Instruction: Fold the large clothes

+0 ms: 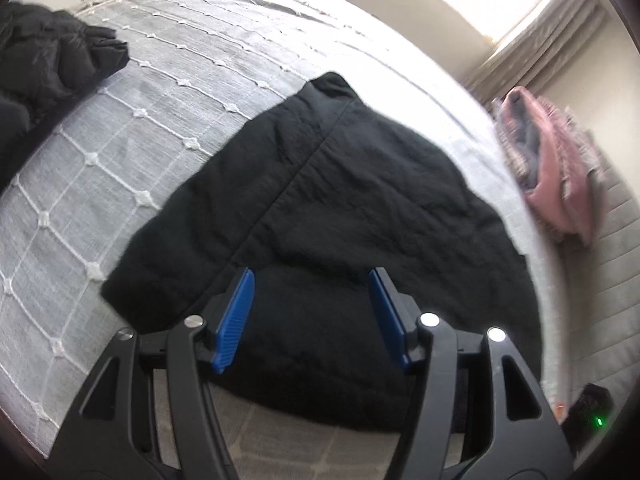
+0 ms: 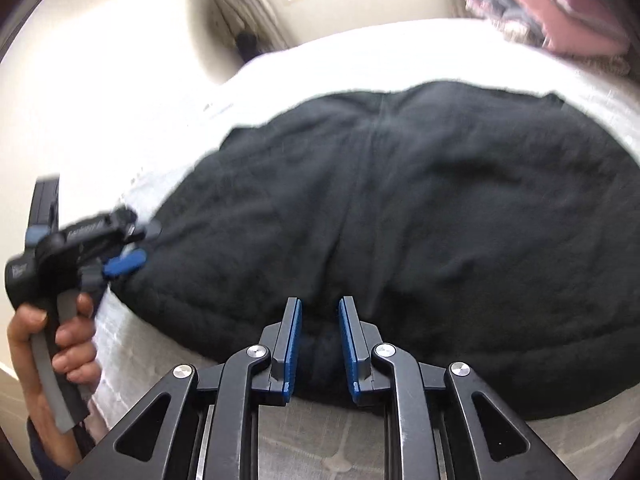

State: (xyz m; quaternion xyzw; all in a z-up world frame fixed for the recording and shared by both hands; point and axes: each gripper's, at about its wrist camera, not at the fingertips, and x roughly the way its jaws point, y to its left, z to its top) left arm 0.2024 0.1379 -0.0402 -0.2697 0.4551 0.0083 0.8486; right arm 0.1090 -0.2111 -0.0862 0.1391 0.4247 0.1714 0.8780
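Black folded garment point(image 1: 320, 208) at bedspread point(image 1: 120, 140) edge, left hand-held gripper point(image 1: 312, 276) spread, right hand-held gripper point(image 2: 320, 304) narrowly parted

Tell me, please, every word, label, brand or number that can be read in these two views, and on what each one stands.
Nothing can be read with certainty.
Left gripper: pale lettering along its black body, seen from the right wrist, too blurred to read.
Same gripper, a small pale mark on its near end: too blurred to read.
Black garment, bedspread, pink folded clothes: no text visible.

Black tongs point(image 1: 311, 280), blue ribbed pads point(image 1: 234, 322)
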